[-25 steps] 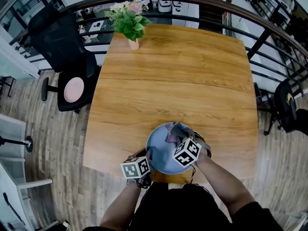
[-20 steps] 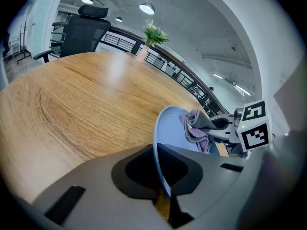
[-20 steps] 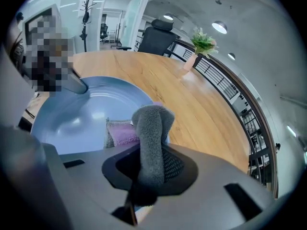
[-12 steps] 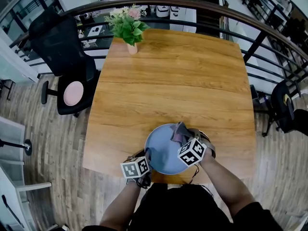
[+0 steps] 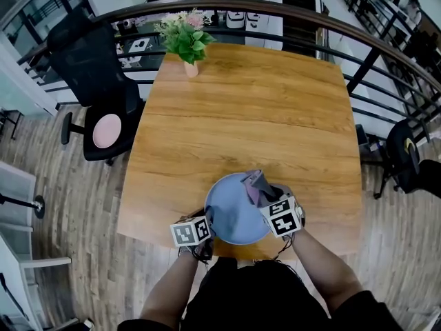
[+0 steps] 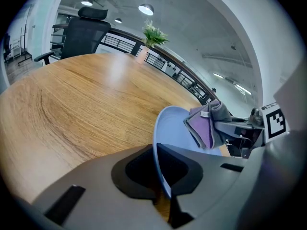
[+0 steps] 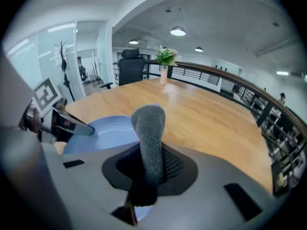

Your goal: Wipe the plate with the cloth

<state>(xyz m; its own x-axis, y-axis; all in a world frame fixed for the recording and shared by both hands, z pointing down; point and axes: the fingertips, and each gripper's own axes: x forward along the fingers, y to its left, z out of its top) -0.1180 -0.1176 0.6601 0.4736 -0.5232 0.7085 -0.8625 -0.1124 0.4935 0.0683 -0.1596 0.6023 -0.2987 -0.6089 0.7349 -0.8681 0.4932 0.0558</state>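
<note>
A pale blue plate (image 5: 231,216) is held at the table's near edge, its left rim pinched in my left gripper (image 5: 208,222), which is shut on it. In the left gripper view the plate (image 6: 173,128) stands tilted between the jaws of my left gripper (image 6: 160,178). My right gripper (image 5: 266,197) is shut on a grey and purple cloth (image 5: 258,184) over the plate's right side. In the right gripper view the cloth (image 7: 149,138) sticks up from my right gripper (image 7: 144,178), with the plate (image 7: 105,131) to its left.
The wooden table (image 5: 255,109) stretches away ahead. A potted plant (image 5: 184,38) stands at its far left corner. A black office chair (image 5: 96,81) is on the left, another chair (image 5: 410,157) on the right, and a dark railing (image 5: 358,54) curves behind.
My right gripper has risen and rolled with the cloth, shifting toward the plate's right rim. The left gripper and the plate have stayed put.
</note>
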